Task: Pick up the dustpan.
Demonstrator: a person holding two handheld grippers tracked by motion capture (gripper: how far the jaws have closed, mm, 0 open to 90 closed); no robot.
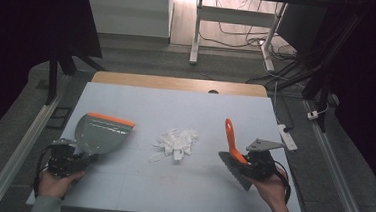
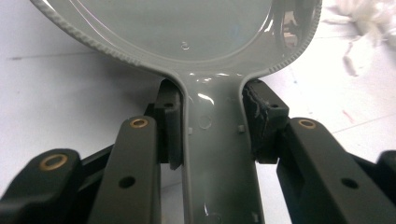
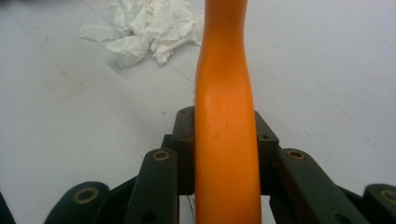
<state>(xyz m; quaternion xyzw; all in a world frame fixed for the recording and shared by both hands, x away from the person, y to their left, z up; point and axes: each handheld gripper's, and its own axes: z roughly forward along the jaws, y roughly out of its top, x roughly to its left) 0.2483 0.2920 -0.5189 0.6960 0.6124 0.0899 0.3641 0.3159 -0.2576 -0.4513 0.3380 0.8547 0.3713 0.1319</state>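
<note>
High view: fixed above the near edge, looking forward and down on the whole counter (image 1: 186, 106). Both hand-held gripper views ride close, low along their jaws. All three share the paper scraps (image 1: 176, 144) mid-counter.

dustpan (image 1: 101, 135) left, tissue pile (image 1: 176, 144) middle, brush (image 1: 232, 154) right

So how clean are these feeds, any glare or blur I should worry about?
High view: table evenly lit, corners dark. Left gripper view: glare streaks on the glossy dustpan, jaws soft. Right gripper view: orange brush handle close and slightly blurred, paper scraps sharp enough.
</note>
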